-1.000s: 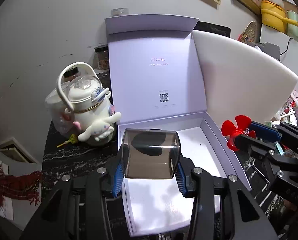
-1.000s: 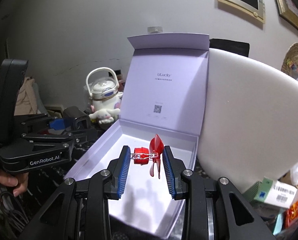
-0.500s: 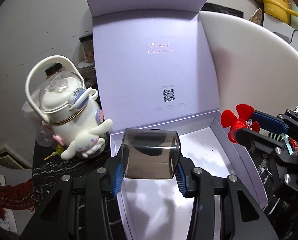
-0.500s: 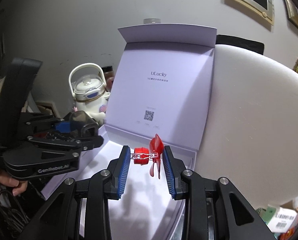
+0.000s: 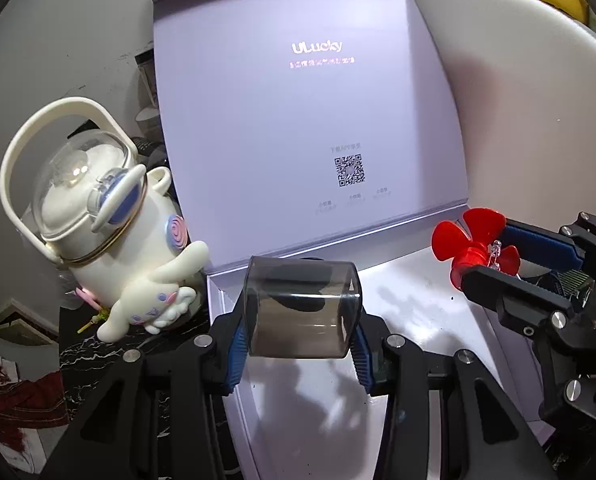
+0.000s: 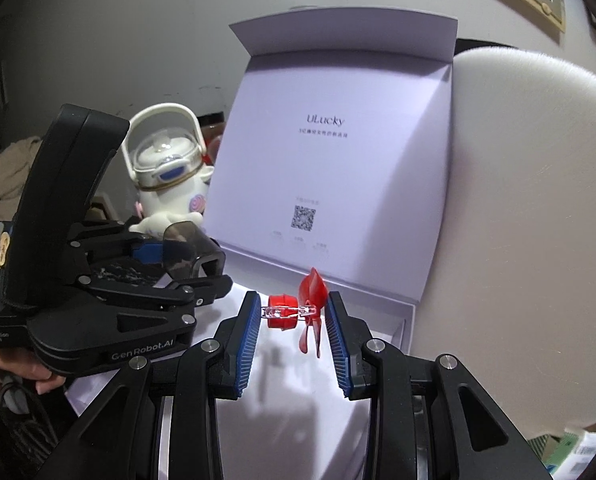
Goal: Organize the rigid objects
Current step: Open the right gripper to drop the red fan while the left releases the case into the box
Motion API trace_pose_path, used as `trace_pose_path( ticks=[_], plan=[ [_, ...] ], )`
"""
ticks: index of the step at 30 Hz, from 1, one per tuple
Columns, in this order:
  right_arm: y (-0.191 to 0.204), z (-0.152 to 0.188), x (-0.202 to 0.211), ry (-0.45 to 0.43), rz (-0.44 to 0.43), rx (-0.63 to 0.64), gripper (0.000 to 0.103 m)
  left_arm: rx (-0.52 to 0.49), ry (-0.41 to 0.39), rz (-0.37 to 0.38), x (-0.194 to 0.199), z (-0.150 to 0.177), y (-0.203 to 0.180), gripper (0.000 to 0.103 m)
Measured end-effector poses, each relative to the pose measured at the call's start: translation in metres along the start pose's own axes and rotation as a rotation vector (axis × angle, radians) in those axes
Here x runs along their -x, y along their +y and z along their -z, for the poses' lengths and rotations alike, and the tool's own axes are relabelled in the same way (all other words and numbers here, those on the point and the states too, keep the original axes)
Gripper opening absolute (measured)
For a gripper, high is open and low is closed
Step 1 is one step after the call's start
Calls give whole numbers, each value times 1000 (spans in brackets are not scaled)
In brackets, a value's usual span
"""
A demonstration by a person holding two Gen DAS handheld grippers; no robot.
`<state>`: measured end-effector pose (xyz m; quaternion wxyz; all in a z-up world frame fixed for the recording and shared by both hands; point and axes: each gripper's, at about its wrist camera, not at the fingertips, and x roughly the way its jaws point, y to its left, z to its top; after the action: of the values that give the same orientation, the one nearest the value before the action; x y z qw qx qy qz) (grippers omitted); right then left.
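Observation:
My left gripper (image 5: 298,320) is shut on a smoky clear plastic cap (image 5: 302,312) and holds it over the near left corner of an open lilac gift box (image 5: 417,304). My right gripper (image 6: 292,316) is shut on a small red propeller (image 6: 309,312) with a red hub and a clear part, held over the box floor (image 6: 298,408). The propeller also shows in the left wrist view (image 5: 473,246), at the box's right side. The cap shows in the right wrist view (image 6: 186,248). The box lid (image 6: 337,140) stands upright behind.
A white cartoon kettle (image 5: 98,216) stands on the dark marble top just left of the box. A big white foam board (image 6: 517,220) leans behind the box on the right. Small cartons (image 6: 577,444) lie at the far right.
Both grippers have moved forward and closer to the box, which now fills more of each view. Each still holds its object.

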<state>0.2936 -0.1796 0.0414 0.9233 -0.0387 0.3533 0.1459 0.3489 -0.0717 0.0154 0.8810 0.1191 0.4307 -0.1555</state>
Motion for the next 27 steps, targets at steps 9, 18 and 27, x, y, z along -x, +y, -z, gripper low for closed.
trace_pose_path(
  ticks=[9, 18, 27],
  plan=[
    [-1, -1, 10, -21, 66, 9, 69, 4, -35, -87, 13, 0, -1, 44],
    [-3, 0, 36, -36, 101, 2, 76, 24, -79, -125, 40, 5, 5, 83],
    [-3, -2, 56, -52, 111, -12, 76, 26, -87, -130, 62, 8, 3, 83]
  ],
)
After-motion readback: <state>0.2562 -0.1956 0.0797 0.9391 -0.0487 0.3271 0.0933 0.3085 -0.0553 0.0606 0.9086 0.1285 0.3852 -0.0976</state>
